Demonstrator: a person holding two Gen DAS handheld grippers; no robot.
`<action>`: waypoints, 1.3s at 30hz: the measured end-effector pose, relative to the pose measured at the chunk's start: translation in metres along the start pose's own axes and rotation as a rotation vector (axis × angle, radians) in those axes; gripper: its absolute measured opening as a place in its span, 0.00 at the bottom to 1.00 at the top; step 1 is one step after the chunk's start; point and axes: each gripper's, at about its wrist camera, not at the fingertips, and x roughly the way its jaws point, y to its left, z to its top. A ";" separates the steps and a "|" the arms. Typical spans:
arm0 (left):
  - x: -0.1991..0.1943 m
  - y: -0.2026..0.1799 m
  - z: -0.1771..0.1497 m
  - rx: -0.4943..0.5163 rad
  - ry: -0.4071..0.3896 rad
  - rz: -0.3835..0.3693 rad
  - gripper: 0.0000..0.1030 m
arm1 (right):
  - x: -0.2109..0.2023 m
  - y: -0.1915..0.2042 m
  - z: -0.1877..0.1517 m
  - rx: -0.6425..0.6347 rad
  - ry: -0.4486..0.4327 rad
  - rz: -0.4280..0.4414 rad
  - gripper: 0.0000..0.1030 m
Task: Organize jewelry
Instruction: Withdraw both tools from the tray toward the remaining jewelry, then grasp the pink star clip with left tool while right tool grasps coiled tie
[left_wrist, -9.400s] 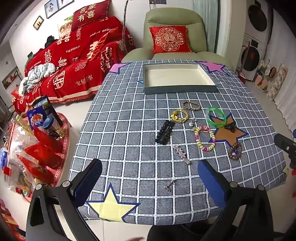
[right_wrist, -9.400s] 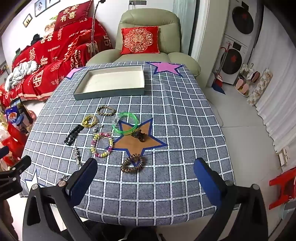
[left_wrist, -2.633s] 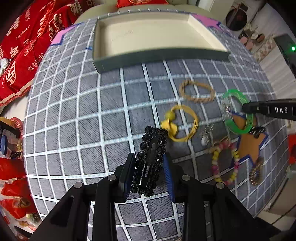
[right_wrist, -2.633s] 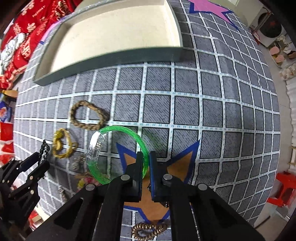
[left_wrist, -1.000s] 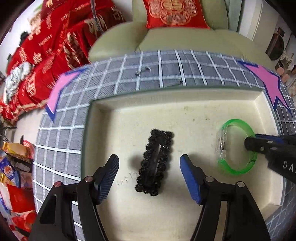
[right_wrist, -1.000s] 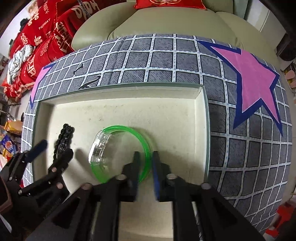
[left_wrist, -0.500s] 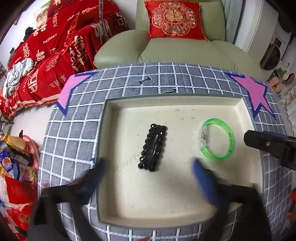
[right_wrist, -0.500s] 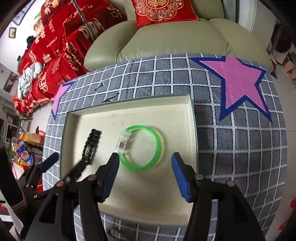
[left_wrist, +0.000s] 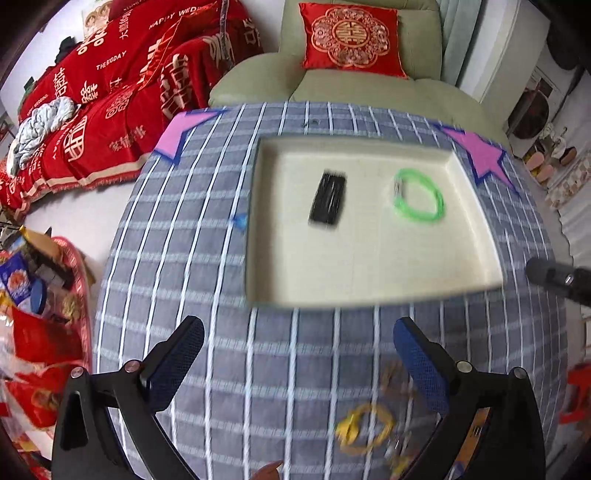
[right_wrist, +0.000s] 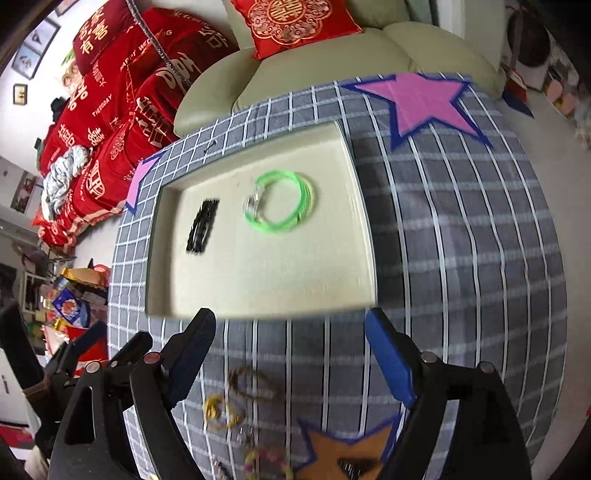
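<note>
The tray (left_wrist: 476, 221) is the landmark: a shallow cream tray with a dark rim, lying on the grid cloth (left_wrist: 177, 229) of the table. In it lie two pieces. The black clip (left_wrist: 328, 199) sits in the tray's left half, its long axis running from the near rim toward the far rim, leaning slightly right at the far end. The green bangle (left_wrist: 418, 200) lies flat in the right half, well apart from the clip, its clear clasp section turned toward the clip. From the right wrist view the same holds: clip (right_wrist: 202, 226) left, bangle (right_wrist: 280, 201) right of it, both toward the tray's (right_wrist: 364, 236) far side.

The left gripper (left_wrist: 297, 363) hangs over the cloth on the near side of the tray, fingers spread wide with nothing between them. The right gripper (right_wrist: 290, 354) is likewise released, fingers wide apart and empty, just off the tray's near rim.

Nearer than the tray, a yellow ring (left_wrist: 364, 428) and other small pieces lie on the cloth, too blurred to name with confidence; one looks like a braided brown band (right_wrist: 255, 380).

Beyond the tray's far-left corner, a red throw (left_wrist: 122, 74) reads "HAPPY WED…" and "THEBIGDAY" among large Chinese characters. A red cushion (left_wrist: 351, 38) with a gold emblem sits on the armchair (left_wrist: 369, 86) behind the tray.
</note>
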 end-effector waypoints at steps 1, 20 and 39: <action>-0.003 0.001 -0.009 0.003 0.007 0.003 1.00 | -0.003 -0.001 -0.007 0.003 -0.003 -0.001 0.83; -0.010 0.021 -0.161 -0.014 0.254 -0.031 1.00 | -0.027 -0.045 -0.174 0.124 0.141 -0.104 0.84; 0.014 -0.026 -0.197 0.029 0.321 -0.052 1.00 | 0.023 -0.059 -0.239 0.275 0.258 -0.195 0.84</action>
